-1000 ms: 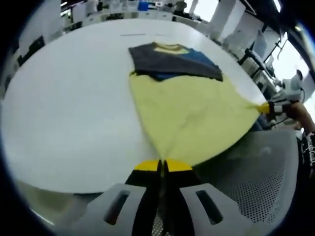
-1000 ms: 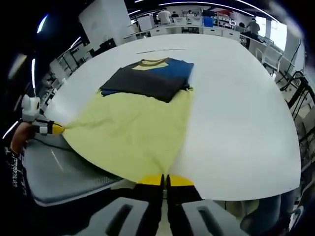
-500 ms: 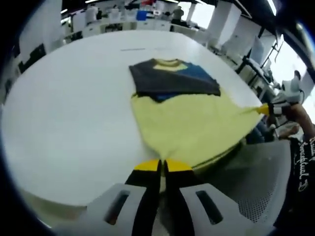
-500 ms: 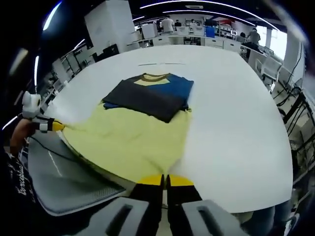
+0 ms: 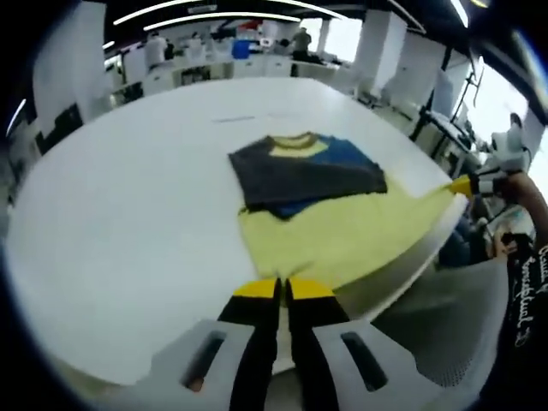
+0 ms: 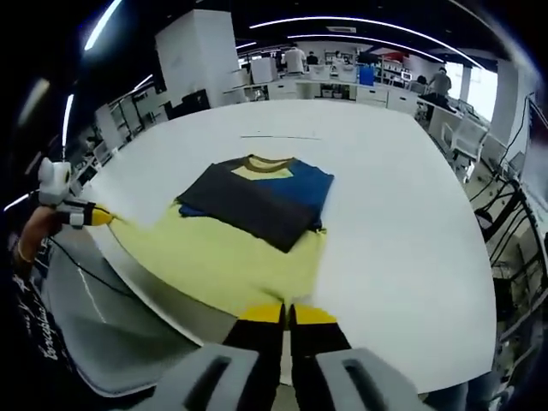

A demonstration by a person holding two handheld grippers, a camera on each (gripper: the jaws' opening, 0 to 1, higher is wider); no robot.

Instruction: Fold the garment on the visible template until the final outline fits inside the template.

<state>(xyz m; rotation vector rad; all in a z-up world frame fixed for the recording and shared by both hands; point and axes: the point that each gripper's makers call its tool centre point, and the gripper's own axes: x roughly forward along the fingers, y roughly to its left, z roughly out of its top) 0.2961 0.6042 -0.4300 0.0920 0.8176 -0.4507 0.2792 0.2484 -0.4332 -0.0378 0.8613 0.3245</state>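
Shirt [image 5: 330,227] lies on the white table [image 5: 128,214], collar end far from us, its sleeves already folded in as a dark and blue band over the yellow body. We hold the two hem corners: the left claw [image 5: 282,289] is closed on the near corner in its own view, and the right claw [image 6: 287,313] is closed on the other corner, which also shows at the table edge in the left gripper view. The hem is pulled taut between them and hangs a little past the rim. The cloth looks light, thin and limp, so we judge it will sag and crease wherever it goes slack. Corners are the best hold; we should lift both evenly and carry the hem toward the collar [image 6: 261,163], keeping tension.
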